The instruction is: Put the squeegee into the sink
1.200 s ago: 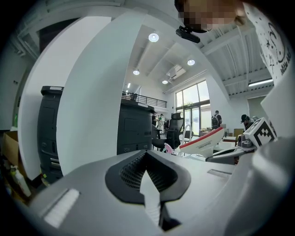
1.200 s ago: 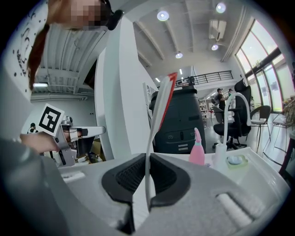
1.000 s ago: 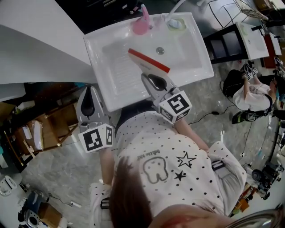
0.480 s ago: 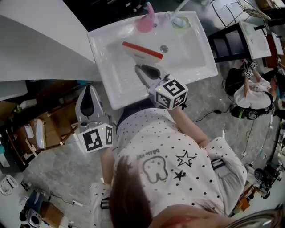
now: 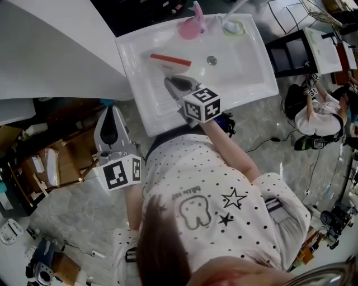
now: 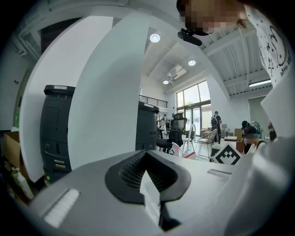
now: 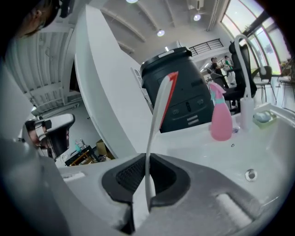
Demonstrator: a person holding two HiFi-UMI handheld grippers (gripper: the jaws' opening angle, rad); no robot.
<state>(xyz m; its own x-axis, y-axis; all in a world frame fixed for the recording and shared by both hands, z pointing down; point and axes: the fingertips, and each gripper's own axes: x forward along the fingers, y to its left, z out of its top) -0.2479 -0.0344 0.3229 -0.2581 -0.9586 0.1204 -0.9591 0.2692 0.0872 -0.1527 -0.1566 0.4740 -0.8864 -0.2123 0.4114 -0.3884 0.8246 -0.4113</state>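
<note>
Sink [image 5: 253, 66] beneath squeegee [image 5: 170, 59] (in right tongs [image 7: 147, 182])

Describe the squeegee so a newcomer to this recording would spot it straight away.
Find the white sink at the head view's top. Over its basin, left of the drain, the right gripper holds the squeegee: flat, white, red-edged, unlike the rounded pink bottle on the back rim.

In the head view the right claw [image 5: 169, 81] is covering the handle of the white squeegee with a red blade [image 5: 169, 60], and the top edge is cutting off the curved white tap [image 5: 234, 8]. In the left gripper view, distant people [image 6: 215, 121] are showing too small to make out.
</note>
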